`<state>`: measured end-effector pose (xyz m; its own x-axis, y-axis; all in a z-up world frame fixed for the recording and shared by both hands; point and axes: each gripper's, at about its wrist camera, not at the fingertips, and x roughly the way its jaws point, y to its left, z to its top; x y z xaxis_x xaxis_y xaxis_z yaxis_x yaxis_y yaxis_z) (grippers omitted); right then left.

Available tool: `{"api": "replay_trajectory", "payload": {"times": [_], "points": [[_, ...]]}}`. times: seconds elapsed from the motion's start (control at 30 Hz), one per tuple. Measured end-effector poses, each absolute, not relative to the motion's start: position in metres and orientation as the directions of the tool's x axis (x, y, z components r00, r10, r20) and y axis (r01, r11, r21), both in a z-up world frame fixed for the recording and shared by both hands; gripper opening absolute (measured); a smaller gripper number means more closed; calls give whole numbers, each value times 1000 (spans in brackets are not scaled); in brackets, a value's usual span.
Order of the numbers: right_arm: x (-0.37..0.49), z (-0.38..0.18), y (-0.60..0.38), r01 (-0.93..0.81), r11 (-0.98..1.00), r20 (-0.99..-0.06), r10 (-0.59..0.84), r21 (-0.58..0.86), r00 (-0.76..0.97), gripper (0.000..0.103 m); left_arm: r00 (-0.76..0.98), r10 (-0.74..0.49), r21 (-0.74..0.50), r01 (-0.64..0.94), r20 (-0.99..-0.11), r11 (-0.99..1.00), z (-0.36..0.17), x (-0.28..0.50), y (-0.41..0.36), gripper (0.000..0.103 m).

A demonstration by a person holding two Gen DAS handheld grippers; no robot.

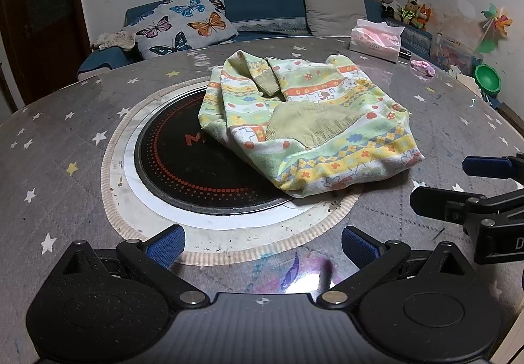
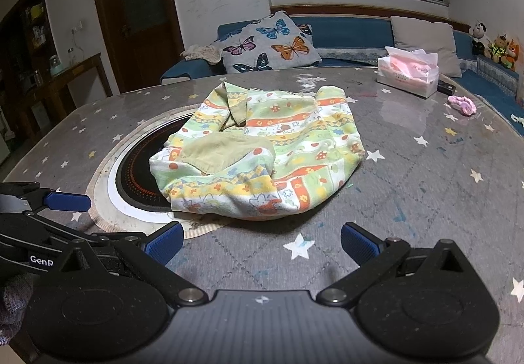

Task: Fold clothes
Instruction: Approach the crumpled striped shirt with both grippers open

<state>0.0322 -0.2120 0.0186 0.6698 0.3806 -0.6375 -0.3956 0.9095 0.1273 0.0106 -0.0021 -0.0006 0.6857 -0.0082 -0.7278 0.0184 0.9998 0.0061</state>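
A small child's garment (image 1: pixel 308 124) with green, yellow and orange printed bands and olive ribbed cuffs lies bunched in a rough fold on the round table, partly over the black cooktop disc (image 1: pixel 183 164). It also shows in the right wrist view (image 2: pixel 262 161). My left gripper (image 1: pixel 262 246) is open and empty, low over the table in front of the garment. My right gripper (image 2: pixel 262 244) is open and empty, also short of the garment's near edge. The right gripper's fingers (image 1: pixel 484 164) show at the right edge of the left wrist view, and the left gripper's fingers (image 2: pixel 65 201) show at the left of the right wrist view.
The table (image 1: pixel 65 141) has a grey star-print cover. A tissue pack (image 2: pixel 407 75) and a pink scrunchie (image 2: pixel 461 104) lie at the far right. A blue sofa with a butterfly cushion (image 2: pixel 268 46) stands behind the table. Toys and a green bowl (image 1: pixel 488 79) sit at the right.
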Motion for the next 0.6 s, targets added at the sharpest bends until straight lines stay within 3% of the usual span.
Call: {"api": "replay_trajectory", "payload": {"times": [0.6], "points": [[47, 23, -204, -416, 903, -637, 382, 105, 669, 103, 686, -5, 12, 20, -728, 1000, 1, 26, 2, 103]]}}
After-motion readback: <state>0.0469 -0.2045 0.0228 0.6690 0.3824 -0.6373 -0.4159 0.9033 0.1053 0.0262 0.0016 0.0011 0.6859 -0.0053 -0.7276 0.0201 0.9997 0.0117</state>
